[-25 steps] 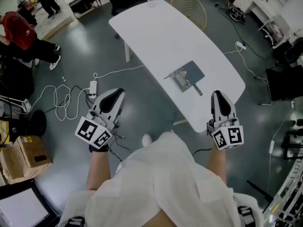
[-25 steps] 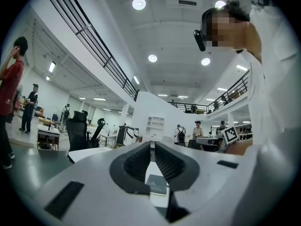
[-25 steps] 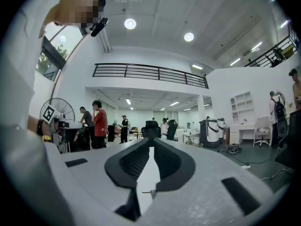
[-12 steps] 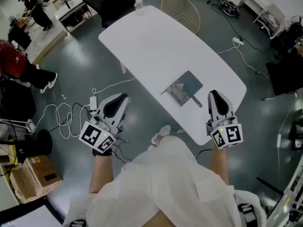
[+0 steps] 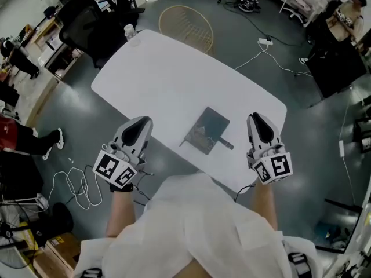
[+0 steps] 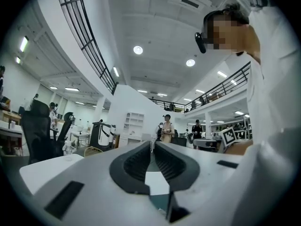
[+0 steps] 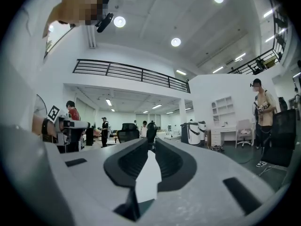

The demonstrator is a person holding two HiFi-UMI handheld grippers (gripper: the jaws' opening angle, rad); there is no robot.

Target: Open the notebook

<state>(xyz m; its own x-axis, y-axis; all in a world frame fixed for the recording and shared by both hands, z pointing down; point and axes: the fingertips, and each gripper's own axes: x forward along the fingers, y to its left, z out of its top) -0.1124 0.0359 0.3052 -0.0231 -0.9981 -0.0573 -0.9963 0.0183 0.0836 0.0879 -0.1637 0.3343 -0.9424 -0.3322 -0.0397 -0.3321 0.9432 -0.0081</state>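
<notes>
A dark teal notebook (image 5: 204,131) lies closed on the white table (image 5: 156,80), near its front edge. A dark pen-like piece (image 5: 226,144) sticks out at its lower right corner. My left gripper (image 5: 142,122) hovers at the table's front edge, left of the notebook, with its jaw tips together and nothing in them. To the notebook's right, over the table, is my right gripper (image 5: 255,118). Its jaws have just been opening and stand slightly apart with nothing between them. Both grippers point level, and the left gripper (image 6: 151,144) and right gripper (image 7: 151,146) views show only the room beyond.
A water bottle (image 5: 128,32) stands at the table's far left corner. A round wicker chair (image 5: 185,21) and a black office chair (image 5: 87,22) are beyond the table. Cables (image 5: 75,184) lie on the floor at left. People stand in the distance.
The person has stepped up to the table. The left gripper, earlier over the floor, has come to the table's edge. The notebook now lies between the two grippers.
</notes>
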